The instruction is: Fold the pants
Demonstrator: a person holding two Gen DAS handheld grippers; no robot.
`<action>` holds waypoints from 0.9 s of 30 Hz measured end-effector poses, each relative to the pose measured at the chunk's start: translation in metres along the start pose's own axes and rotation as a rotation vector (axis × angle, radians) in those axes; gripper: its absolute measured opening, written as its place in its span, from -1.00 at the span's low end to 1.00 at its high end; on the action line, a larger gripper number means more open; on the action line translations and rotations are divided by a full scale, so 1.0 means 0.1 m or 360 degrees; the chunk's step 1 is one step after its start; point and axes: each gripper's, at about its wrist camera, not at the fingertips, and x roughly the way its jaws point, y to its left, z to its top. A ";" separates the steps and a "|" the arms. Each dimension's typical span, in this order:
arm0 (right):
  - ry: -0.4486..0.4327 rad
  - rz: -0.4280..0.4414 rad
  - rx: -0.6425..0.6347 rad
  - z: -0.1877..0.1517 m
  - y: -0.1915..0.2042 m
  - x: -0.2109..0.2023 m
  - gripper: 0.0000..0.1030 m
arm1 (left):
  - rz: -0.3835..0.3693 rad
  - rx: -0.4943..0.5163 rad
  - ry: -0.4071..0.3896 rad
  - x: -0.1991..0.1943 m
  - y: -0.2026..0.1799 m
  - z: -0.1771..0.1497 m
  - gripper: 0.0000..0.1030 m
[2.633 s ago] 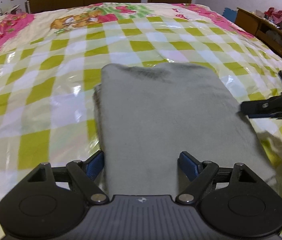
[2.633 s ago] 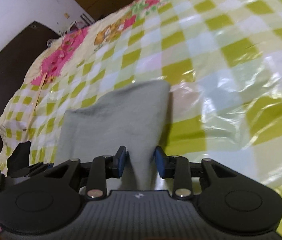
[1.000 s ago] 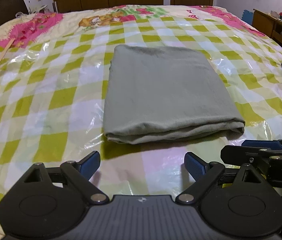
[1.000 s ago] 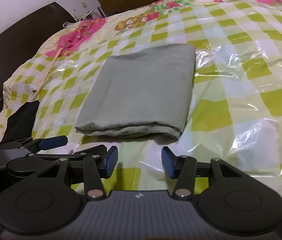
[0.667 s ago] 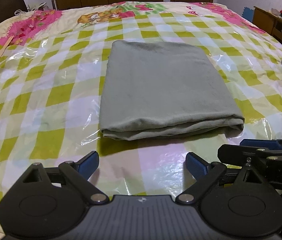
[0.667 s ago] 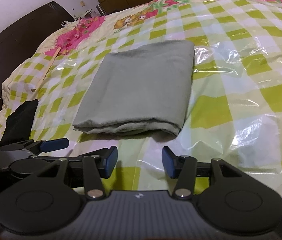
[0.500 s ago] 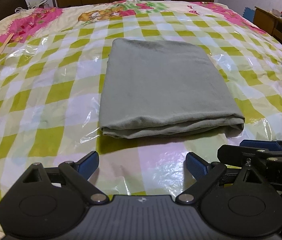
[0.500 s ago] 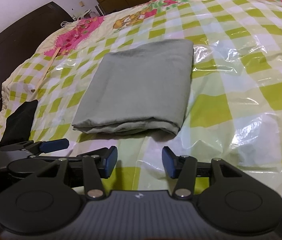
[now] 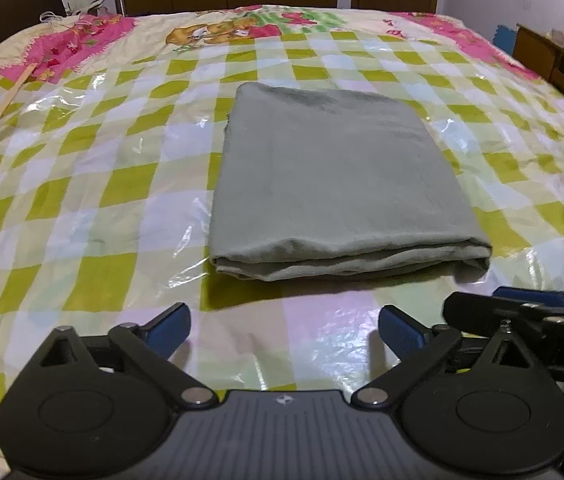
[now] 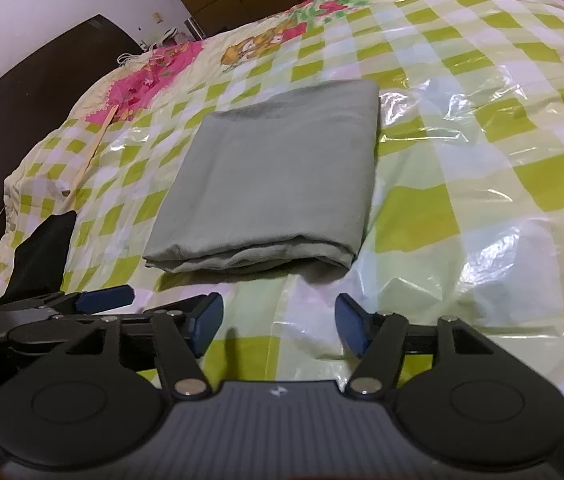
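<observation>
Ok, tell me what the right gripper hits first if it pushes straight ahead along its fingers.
Probably the plastic-covered bedspread just short of the folded pants; depth is hard to judge. The right gripper is open, its jaws have just been widening, with nothing between them.

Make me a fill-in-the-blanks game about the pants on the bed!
1. The folded pants are the colour ____.
2. The pants lie on a checked bed cover of white and ____ squares.
3. The left gripper holds ____.
4. The jaws of the right gripper are ____, with nothing between them.

Missing words: grey-green; green; nothing; open
</observation>
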 end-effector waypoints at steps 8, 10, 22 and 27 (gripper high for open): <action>-0.0012 -0.0076 -0.0052 -0.02 0.04 -0.01 0.27 | 0.0045 -0.0052 0.0020 0.01 0.07 0.01 1.00; -0.0013 -0.0081 -0.0051 -0.02 0.04 -0.01 0.27 | 0.0042 -0.0067 0.0013 -0.02 0.10 0.00 1.00; 0.0019 -0.0170 -0.0130 -0.02 0.07 0.06 0.27 | 0.0058 -0.0059 -0.0008 -0.11 0.12 -0.03 1.00; 0.0023 -0.0177 -0.0123 -0.02 0.06 0.07 0.28 | 0.0088 -0.0051 -0.0010 -0.13 0.11 -0.04 1.00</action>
